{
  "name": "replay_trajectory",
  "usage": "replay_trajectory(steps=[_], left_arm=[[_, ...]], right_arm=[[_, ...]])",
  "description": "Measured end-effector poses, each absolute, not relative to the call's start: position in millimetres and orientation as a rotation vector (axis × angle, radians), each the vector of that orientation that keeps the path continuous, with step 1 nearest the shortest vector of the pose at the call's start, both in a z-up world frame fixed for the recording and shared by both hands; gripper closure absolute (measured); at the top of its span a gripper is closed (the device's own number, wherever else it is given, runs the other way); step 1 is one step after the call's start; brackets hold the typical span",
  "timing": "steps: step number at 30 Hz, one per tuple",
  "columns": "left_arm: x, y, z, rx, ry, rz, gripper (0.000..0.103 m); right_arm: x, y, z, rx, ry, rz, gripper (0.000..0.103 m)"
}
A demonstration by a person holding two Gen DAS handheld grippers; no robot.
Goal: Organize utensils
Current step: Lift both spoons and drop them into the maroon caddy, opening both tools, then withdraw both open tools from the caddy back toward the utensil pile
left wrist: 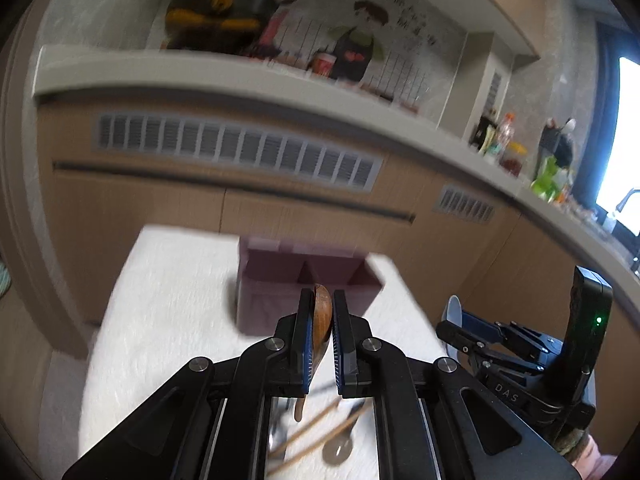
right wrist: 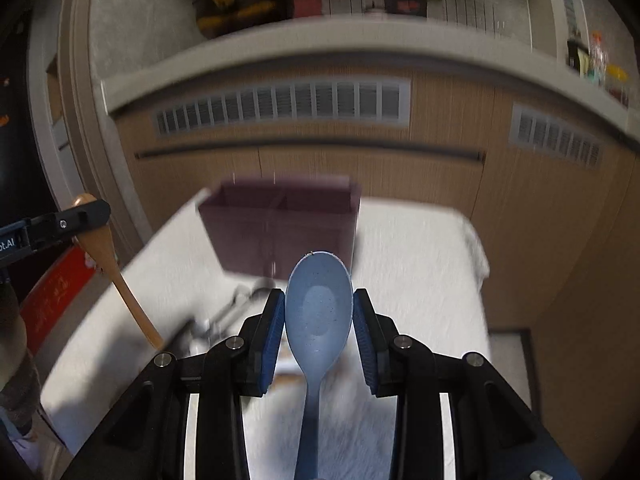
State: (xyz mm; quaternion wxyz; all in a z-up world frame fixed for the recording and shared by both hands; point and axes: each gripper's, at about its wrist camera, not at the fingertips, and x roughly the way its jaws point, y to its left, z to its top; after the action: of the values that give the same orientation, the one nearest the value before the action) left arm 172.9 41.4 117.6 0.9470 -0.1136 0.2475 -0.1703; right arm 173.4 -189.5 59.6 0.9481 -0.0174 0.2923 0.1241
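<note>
Two spoons are held off the white-covered counter [left wrist: 172, 280], one in each gripper. The left gripper [left wrist: 322, 320] has its fingers [left wrist: 305, 332] closed on a brown wooden spoon [left wrist: 322, 320]: the bowl stands edge-on between the blue pads, and the handle hangs down below them. In the right wrist view the same wooden spoon [right wrist: 105, 248] appears at the left edge, clamped at the bowl with its handle slanting down and to the right.

The right gripper [right wrist: 319, 320] grips a blue plastic spoon [right wrist: 319, 312]. Both pads press on the rims of the bowl, which faces the camera, and the handle runs straight down between the finger linkages. In the left wrist view the right gripper [left wrist: 460, 318] shows at the lower right, with the pale edge of the blue spoon [left wrist: 453, 312] protruding from its fingers.

A dark purple organizer box [right wrist: 280, 224] stands at the far end of the counter, ahead of both grippers. It is open at the top, and a divider splits it into compartments. Both spoons are outside the box and short of it.

Remaining utensils lie on the counter below the left gripper: a pair of wooden chopsticks [left wrist: 308, 436] lying slantwise, a round-headed metal utensil [left wrist: 338, 448] touching or just beside them, and a further metal utensil [left wrist: 276, 436] to their left, too blurred to identify.

Wood-fronted cabinets [left wrist: 160, 208] with vent grilles [left wrist: 236, 148] stand behind the counter.
</note>
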Motion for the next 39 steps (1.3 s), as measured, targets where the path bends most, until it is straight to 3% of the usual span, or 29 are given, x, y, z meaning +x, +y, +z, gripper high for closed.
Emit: replay_trajectory(steps=[6,10,29,31,32,33,35,39], left_arm=[[212,39,188,-0.205,0.321,-0.359,0.094],[244,37,194,-0.198,0.302,-0.358,0.094],[336,31,109,-0.232,0.49,-0.356,0.094],[342,31,98,-0.244,0.526,-0.365,0.089],[345,31,92,-0.256,0.547,-0.371,0.078],[347,32,87,-0.271,0.564,-0.375,0.059],[346,36,80,-0.295,0.574,-0.356,0.039],[332,44,72,-0.293,0.584,-0.315,0.038]], right_arm=[[204,-188,165,-0.033,0.267,0.248,0.072],[231,-183,186,-0.008,0.172,0.275,0.072],[336,-158,101,-0.021,0.291,0.228,0.071],[343,-157,91,-0.03,0.338,0.24,0.069],[346,-157,86,-0.033,0.363,0.248,0.063],[347,-158,82,-0.034,0.382,0.25,0.052],[346,-162,76,-0.028,0.403,0.234,0.036],[332,-171,73,-0.03,0.414,0.219,0.029]])
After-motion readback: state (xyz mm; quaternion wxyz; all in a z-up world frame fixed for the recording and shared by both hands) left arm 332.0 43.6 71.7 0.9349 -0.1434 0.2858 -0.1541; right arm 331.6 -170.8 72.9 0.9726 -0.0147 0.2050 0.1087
